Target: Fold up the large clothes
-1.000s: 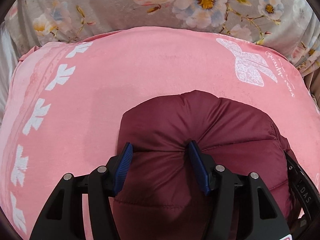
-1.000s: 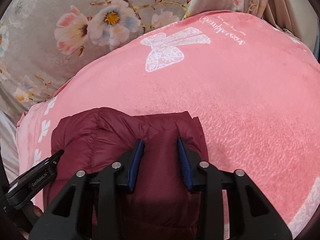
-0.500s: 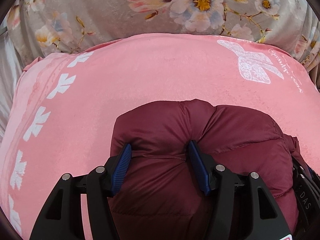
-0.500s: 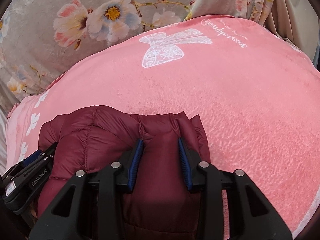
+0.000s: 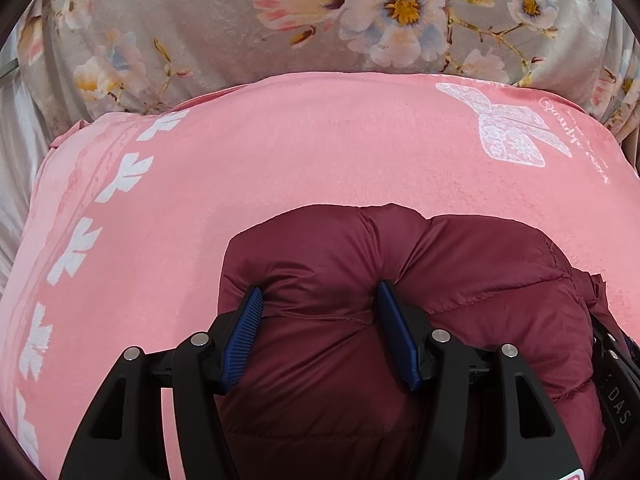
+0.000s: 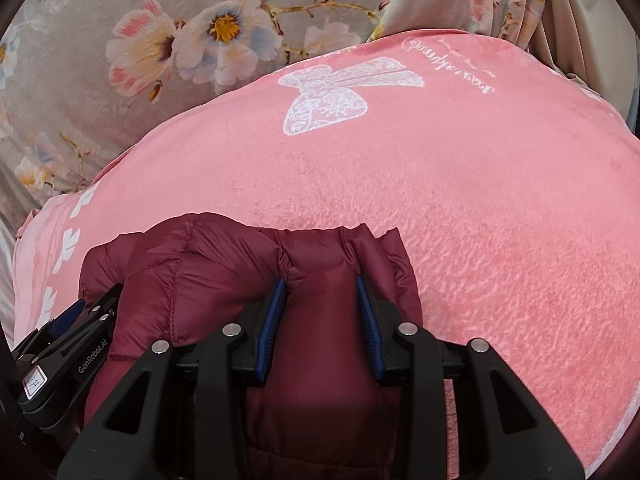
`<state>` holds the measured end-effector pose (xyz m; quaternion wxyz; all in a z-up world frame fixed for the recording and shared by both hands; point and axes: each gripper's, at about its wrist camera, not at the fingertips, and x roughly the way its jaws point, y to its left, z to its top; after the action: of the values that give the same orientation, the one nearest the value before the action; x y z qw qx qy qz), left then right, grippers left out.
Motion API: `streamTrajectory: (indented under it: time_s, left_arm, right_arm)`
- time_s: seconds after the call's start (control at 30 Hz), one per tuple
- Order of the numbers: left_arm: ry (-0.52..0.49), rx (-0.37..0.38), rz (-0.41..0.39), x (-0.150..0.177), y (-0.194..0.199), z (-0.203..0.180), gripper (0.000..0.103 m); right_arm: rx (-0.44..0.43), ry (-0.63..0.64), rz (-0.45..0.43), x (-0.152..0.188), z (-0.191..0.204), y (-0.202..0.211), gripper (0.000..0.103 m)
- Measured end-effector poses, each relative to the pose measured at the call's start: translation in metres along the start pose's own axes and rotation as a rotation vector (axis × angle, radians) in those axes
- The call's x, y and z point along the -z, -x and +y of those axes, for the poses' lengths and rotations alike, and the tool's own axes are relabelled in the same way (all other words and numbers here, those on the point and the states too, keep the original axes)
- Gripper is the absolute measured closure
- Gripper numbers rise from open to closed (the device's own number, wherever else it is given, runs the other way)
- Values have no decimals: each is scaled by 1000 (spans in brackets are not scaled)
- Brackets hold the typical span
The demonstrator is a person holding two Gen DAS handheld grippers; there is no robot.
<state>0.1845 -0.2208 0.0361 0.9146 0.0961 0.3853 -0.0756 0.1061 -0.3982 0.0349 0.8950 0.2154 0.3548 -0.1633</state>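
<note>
Both tools clamped on one bundle: a maroon puffer jacket [image 5: 420,280], quilted and bulky.

Left tool [image 5: 320,298], left wrist view: blue pads dig into a thick roll of padding at lower centre of frame, fabric bulging over and between them. Moderately wide spread, filled by the roll. Right tool [image 6: 322,280], right wrist view: narrower spread, pinching a thinner ridge near the jacket's upper right corner, where layered edges show.

Change over the last second: in the left view the jacket's far edge sat higher in the frame and more rounded; it now sits lower and flatter, with more of the pink blanket [image 5: 320,152] visible beyond it. In the right view the bundle has spread toward the lower left of frame, and the left tool's body at lower left shows more. Neither grip width changed.

Reading: the folded jacket is being lowered onto the pink blanket, in front of the white butterfly print [image 6: 340,96]. Floral bedding [image 5: 200,20] lies beyond, at the upper edge.

Judgement: fold largely made. Padding will likely spring back on release; press down before letting go.
</note>
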Motion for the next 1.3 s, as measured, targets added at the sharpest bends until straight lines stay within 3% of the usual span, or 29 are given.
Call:
streamTrajectory:
  time_s: [0.27,0.37,0.43,0.6,0.77,0.93,1.07,1.17,1.3]
  left_arm:
    - [-5,-23,-5,0,-1,-3,44]
    - [10,-20,7,-1,1,1,38]
    - [12,-23,29,-1,8,7,33]
    - [-24,-2,35,15,55,17,29]
    - [-9,35,88,47,81,21,26]
    - [-17,25,101,65,86,20,24]
    - [-28,22,111,71,89,21,23]
    - [6,81,144,72,92,35,22]
    - [123,229,224,73,83,71,21]
  right_arm:
    - [-12,-8,6,-2,-4,-1,69]
    - [-54,-38,15,-5,-12,2,68]
    - [-19,-39,7,-5,-15,22,68]
    - [17,7,-46,21,-14,85,68]
    - [6,42,16,53,-14,87,68]
    - [-11,-11,32,65,-28,76,46]
    - [-87,-91,67,66,-45,78,41]
    - [-123,-104,88,69,-52,84,40]
    - [-201,-136,129,75,-63,82,38]
